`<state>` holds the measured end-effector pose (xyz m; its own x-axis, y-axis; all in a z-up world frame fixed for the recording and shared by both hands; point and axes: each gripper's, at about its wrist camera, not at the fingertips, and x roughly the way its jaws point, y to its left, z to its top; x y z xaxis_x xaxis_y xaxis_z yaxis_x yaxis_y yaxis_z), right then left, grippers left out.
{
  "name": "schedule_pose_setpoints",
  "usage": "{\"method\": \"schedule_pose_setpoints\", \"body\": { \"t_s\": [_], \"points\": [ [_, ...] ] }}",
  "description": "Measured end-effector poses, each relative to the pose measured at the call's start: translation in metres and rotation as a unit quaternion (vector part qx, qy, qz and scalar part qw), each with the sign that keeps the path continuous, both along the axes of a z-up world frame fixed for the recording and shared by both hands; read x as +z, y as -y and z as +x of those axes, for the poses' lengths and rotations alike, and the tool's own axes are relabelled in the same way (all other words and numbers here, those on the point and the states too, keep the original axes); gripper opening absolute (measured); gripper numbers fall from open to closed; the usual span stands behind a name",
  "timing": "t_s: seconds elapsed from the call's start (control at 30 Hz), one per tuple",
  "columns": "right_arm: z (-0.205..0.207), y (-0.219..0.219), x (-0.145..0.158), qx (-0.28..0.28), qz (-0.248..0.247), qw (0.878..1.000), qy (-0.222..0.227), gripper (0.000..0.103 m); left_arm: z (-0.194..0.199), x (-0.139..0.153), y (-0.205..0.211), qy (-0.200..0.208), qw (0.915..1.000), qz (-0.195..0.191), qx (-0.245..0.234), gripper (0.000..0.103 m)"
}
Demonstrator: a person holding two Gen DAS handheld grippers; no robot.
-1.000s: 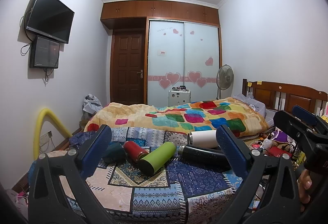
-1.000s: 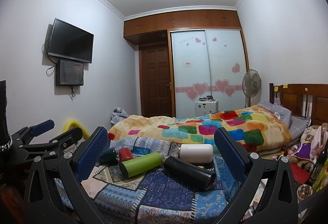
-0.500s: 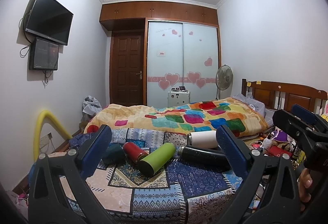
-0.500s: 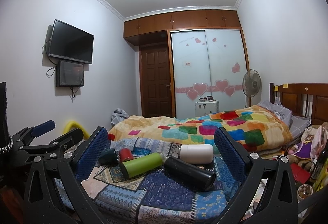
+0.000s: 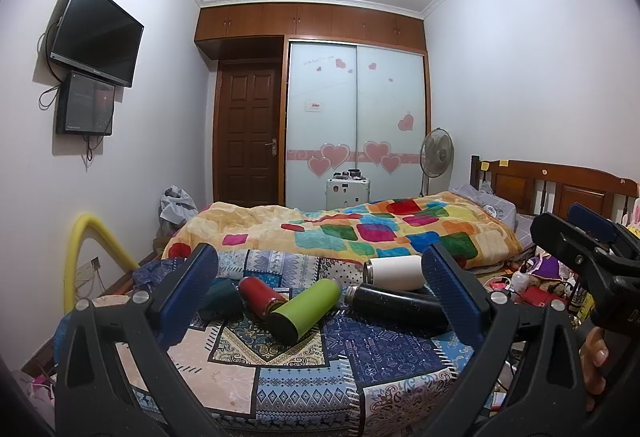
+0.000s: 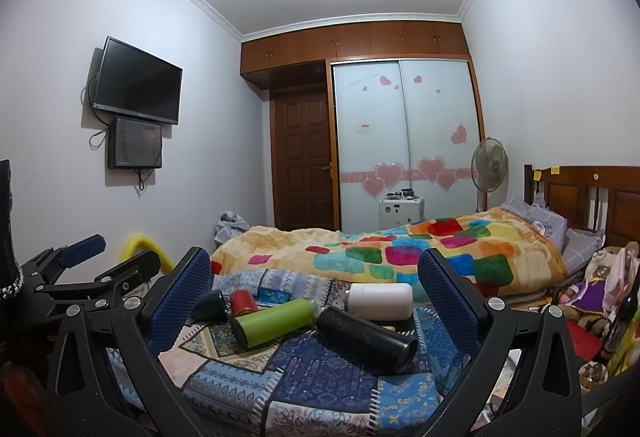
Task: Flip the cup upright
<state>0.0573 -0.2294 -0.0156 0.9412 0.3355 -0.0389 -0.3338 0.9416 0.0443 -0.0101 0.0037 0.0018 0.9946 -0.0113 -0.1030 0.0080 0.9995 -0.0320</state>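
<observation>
Several cups lie on their sides on a patchwork cloth [image 5: 304,369]: a dark teal cup [image 5: 222,297], a red cup [image 5: 260,295], a green cup [image 5: 306,311], a black cup [image 5: 394,309] and a white cup [image 5: 394,273]. They also show in the right wrist view: teal [image 6: 210,304], red [image 6: 243,301], green [image 6: 272,321], black [image 6: 366,333], white [image 6: 382,300]. My left gripper [image 5: 320,297] is open and empty, short of the cups. My right gripper [image 6: 316,297] is open and empty, also short of them.
A bed with a colourful quilt [image 5: 360,233] lies behind the cloth. Clutter [image 5: 532,289] sits at the right by the wooden headboard [image 5: 560,189]. A yellow tube [image 5: 80,257] stands at the left wall. The other gripper shows at the right edge [image 5: 592,257] and left edge [image 6: 80,277].
Both views are almost unchanged; the left gripper has drifted very slightly. The cups have not moved.
</observation>
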Motion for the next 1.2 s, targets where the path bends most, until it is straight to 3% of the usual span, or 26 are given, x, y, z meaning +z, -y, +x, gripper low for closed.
{"method": "schedule_pose_setpoints", "body": {
  "t_s": [0.87,1.2],
  "points": [
    [0.006,-0.001,-0.007,0.005,-0.001,1.000,-0.008,0.103,0.002,-0.005,0.001,0.001,1.0000,0.006,0.003,0.103],
    [0.040,-0.002,-0.020,0.016,-0.035,0.998,-0.042,0.103,0.029,-0.021,-0.003,-0.012,0.9998,0.013,0.007,0.103]
  ]
}}
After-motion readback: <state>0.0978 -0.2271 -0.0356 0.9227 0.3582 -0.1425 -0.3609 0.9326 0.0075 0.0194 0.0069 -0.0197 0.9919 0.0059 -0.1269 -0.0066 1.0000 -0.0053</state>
